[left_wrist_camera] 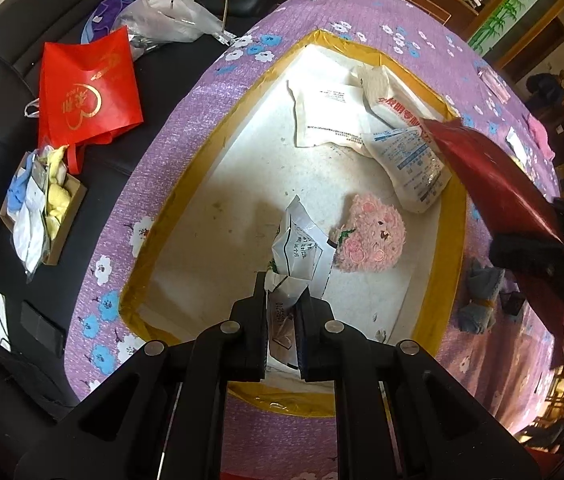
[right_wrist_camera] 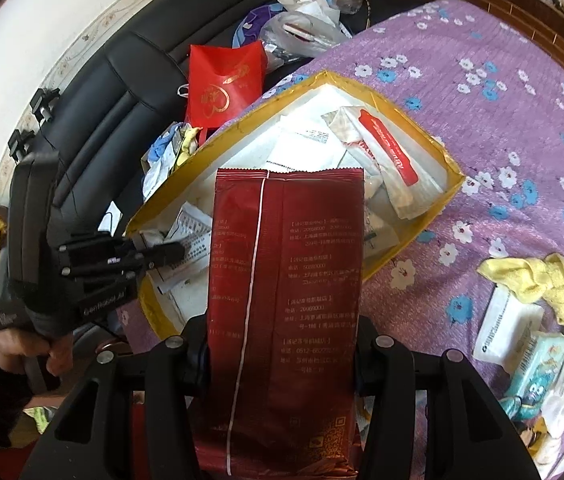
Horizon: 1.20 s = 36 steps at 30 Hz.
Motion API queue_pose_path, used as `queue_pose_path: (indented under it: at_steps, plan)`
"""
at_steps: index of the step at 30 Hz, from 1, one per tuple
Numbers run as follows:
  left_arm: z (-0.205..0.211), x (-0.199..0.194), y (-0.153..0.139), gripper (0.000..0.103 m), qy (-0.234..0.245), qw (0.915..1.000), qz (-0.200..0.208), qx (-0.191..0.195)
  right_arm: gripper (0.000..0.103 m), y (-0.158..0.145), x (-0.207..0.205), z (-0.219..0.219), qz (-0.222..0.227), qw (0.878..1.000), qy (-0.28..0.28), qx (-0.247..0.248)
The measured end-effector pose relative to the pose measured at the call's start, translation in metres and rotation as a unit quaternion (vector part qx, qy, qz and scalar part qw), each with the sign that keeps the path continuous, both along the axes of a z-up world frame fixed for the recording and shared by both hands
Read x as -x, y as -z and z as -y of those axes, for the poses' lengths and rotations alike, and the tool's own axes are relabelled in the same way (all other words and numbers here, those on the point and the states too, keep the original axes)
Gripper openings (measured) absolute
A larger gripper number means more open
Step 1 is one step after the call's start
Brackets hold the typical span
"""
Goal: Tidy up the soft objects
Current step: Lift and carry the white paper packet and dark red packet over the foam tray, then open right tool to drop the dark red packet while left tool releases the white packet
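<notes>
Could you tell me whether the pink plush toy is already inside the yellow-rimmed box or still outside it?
Inside: the pink plush toy lies on the white floor of the box, beside the white packets.

The box interior is largely hidden in the right wrist view by the dark red packet, whose lower end is cut off at six o'clock; its print is blurred.

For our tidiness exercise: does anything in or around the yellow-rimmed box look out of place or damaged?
Yes. The far corner of the yellow-rimmed white box is torn open. The crumpled white printed packet stands askew, pinched in the left gripper. The dark red foil packet, gripped by the right gripper, hangs above the box, not yet inside.
</notes>
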<state>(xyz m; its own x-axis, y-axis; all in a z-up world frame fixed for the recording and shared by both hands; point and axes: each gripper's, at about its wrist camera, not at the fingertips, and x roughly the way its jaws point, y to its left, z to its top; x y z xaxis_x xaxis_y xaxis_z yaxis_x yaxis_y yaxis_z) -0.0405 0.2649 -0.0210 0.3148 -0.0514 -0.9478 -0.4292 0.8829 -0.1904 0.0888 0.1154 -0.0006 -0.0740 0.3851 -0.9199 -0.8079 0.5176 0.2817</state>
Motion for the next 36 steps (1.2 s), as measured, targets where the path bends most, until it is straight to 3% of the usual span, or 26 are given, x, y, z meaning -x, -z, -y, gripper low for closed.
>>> queue_pose_path:
  at_steps: [15, 25, 31, 36]
  plan:
    - [0.004, -0.001, 0.008, 0.010, 0.003, 0.9996, 0.002, 0.029, 0.050, 0.035, -0.019, -0.073, -0.020, 0.998, -0.064, 0.010]
    - [0.021, -0.007, 0.017, 0.010, 0.029, 0.9982, -0.002, 0.052, 0.050, 0.055, -0.052, -0.094, 0.043, 0.996, -0.056, 0.057]
    - [0.021, -0.008, 0.018, 0.010, 0.026, 0.9984, -0.008, 0.050, 0.053, 0.056, -0.047, -0.094, 0.070, 0.994, -0.063, 0.058]
    - [0.020, -0.007, 0.021, 0.010, 0.015, 0.9984, -0.014, 0.053, 0.062, 0.052, -0.046, -0.093, 0.062, 0.996, -0.051, 0.046]
